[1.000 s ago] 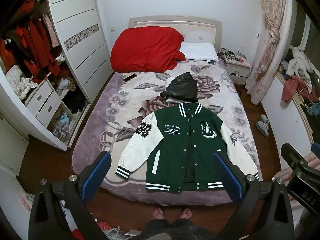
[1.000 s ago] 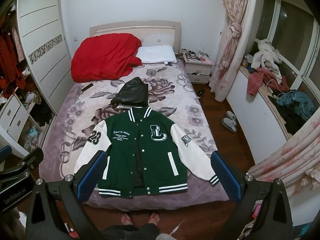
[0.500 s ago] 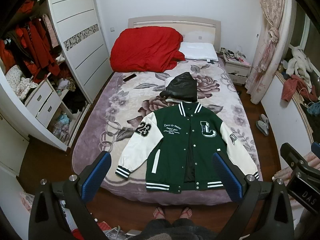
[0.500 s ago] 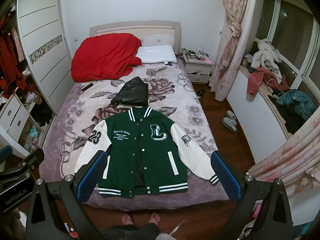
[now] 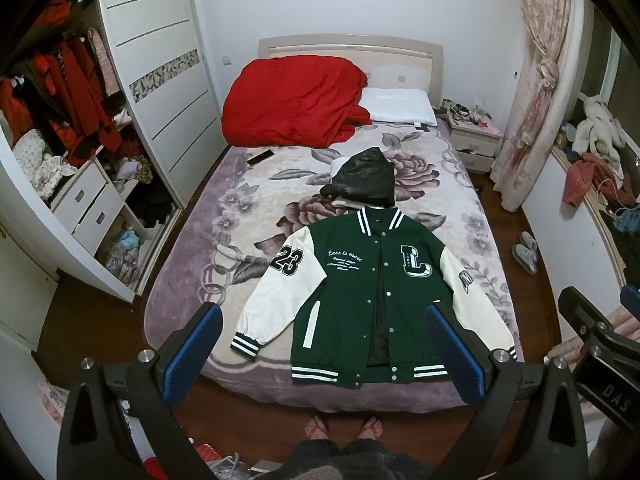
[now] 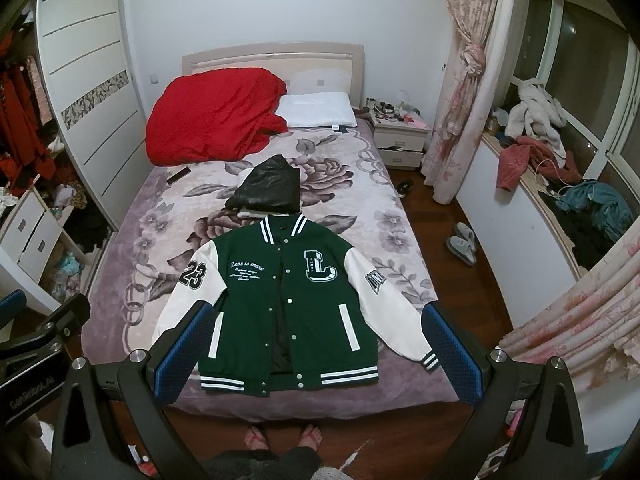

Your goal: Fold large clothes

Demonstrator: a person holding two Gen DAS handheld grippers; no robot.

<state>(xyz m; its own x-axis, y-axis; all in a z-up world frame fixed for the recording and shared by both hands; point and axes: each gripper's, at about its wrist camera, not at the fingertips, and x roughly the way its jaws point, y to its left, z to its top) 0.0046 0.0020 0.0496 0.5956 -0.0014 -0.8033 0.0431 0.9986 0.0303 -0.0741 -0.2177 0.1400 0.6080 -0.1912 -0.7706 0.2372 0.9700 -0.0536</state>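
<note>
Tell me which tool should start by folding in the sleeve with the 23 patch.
Left. Probably: the 23 sleeve lies on the left tool's side of the jacket; the right tool would cross over. Both hang open above.

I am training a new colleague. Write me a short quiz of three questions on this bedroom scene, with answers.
1. True or false: the green jacket lies face up on the bed.
2. Which number is on its sleeve?
3. The black garment lies: A) beyond the collar, B) on the pillow, C) on the floor.

Key:
1. True
2. 23
3. A

Both the left gripper and the right gripper are open, holding nothing.
</note>
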